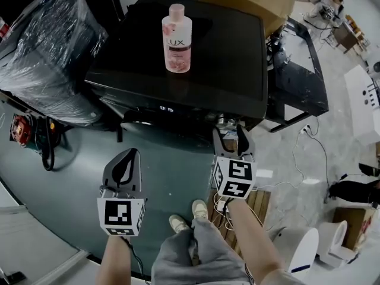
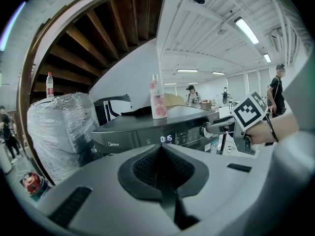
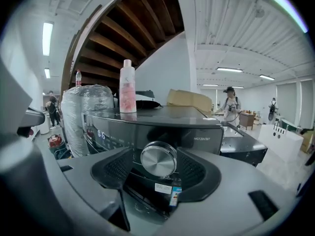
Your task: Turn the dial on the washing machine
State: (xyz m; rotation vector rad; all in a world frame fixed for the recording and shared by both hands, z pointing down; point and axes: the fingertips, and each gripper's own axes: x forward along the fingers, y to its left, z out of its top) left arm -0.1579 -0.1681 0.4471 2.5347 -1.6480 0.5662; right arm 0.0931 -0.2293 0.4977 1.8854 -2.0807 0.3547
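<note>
Right gripper (image 1: pixel 229 134), spread, straddles the silver dial (image 3: pixel 158 160) on the washing machine (image 1: pixel 196 94); left gripper (image 1: pixel 126 159) pressed together, empty, nearer and left.

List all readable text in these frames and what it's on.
"LUX": pink plastic bottle standing on top of the dark washing machine.
"Midea": washing machine's front panel.
"0:15": lit display on that panel.
"MG120...": model code right of the round silver dial; its last characters are blurred.
Stickers below the dial: too small to read.
</note>
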